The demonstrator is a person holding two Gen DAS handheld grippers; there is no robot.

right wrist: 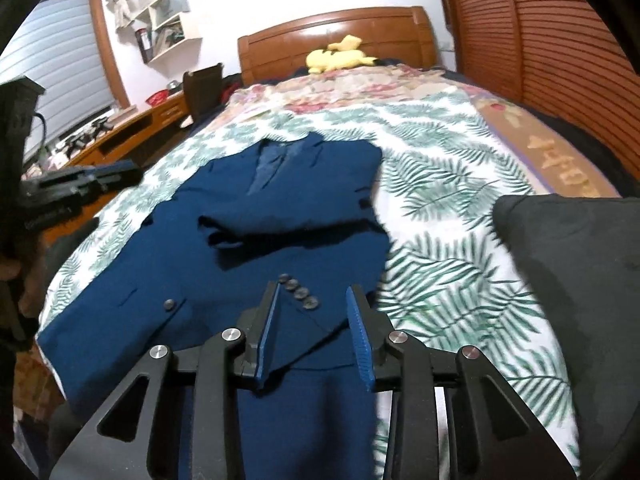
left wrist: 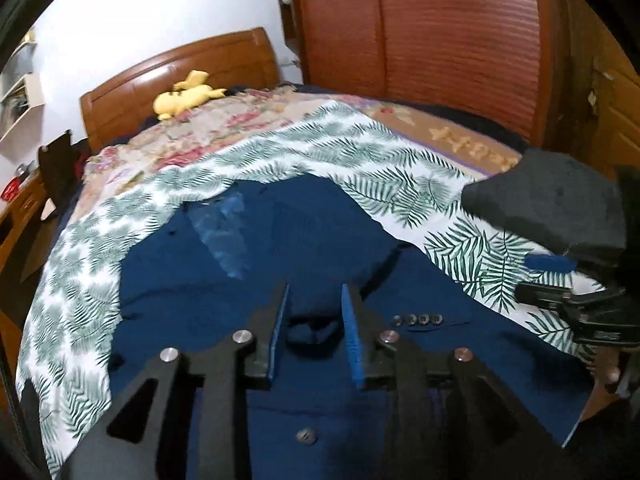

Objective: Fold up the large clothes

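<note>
The navy jacket (right wrist: 256, 216) is lying on the palm-print sheet (right wrist: 452, 240), one sleeve already folded across its front. Both the left gripper (left wrist: 316, 300) and right gripper (right wrist: 314, 300) are hovering parted, gripping nothing. Next move likely calls for pinching the near hem.

Even, dim indoor light; soft motion blur throughout, strongest toward 3 o'clock; fisheye bends edges, corners black.

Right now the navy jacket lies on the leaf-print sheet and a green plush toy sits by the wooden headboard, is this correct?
Not quite: the plush toy is yellow, not green, as the right wrist view shows. The navy jacket does lie on the leaf-print sheet, and the toy sits by the wooden headboard.
</note>
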